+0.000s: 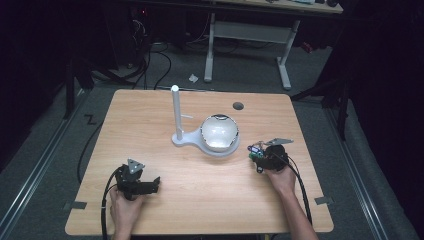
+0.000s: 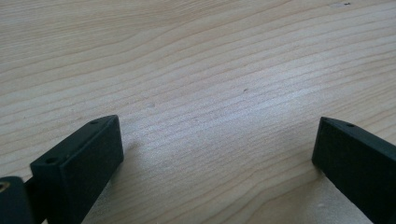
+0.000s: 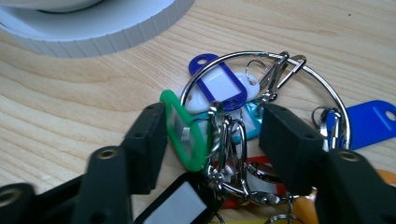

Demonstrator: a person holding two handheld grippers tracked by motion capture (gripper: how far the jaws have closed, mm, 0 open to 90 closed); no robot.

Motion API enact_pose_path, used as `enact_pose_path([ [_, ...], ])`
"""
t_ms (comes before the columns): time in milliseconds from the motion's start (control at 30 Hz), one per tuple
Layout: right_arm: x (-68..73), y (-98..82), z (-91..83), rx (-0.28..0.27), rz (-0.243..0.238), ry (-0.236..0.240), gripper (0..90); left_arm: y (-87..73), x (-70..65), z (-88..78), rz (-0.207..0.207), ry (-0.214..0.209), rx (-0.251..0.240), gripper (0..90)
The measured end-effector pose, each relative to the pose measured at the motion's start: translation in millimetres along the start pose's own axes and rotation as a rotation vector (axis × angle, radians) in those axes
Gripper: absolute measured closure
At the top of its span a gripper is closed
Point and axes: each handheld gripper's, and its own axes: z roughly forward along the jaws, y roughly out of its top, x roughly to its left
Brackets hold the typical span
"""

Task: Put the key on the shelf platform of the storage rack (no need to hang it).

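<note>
Black plastic jaws of my right gripper (image 3: 212, 140) stand part-spread over the key bunch (image 3: 243, 135), with the green tag (image 3: 184, 130) and a knot of small clips between them; the left pad seems to lie against the green tag, but I cannot see both pads pressing, so I take it as not yet a grip. The bunch lies flat on the table (image 1: 200, 200), near its right edge in the high view (image 1: 256, 150), just beside the white stand (image 1: 216, 134) with its ribbed round base and upright post. I judge the bunch light but awkward: a stiff wire ring (image 3: 285, 74), hard and slippery, carrying loose plastic tags and clips that will swing, slide and hang down once lifted. Nothing here looks fragile. A tag is wide and flat and gives the pads something to bite on, yet it would let the rest dangle; the ring itself is the surer hold if I can get both pads on the wire, though thin metal may slip. I read no writing: the tag windows, white in the blue tag (image 3: 219, 84) and in the black one (image 3: 180, 200), look blank, and I see no brand. My left gripper (image 2: 219, 154) rests apart, jaws wide over bare wood, holding nothing.
</note>
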Motion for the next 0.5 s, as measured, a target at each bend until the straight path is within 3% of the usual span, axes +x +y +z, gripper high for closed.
enact_pose_path([
  [233,-0.1,0.3,-1.1,-0.004,-0.026,0.003,66.9,0.0,0.0,0.0,0.001,0.000,0.000,2.2],
  [500,0.7,0.3,-1.9,-0.007,-0.051,0.002,70.3,0.0,-0.1,0.0,-0.002,0.001,-0.001,2.2],
])
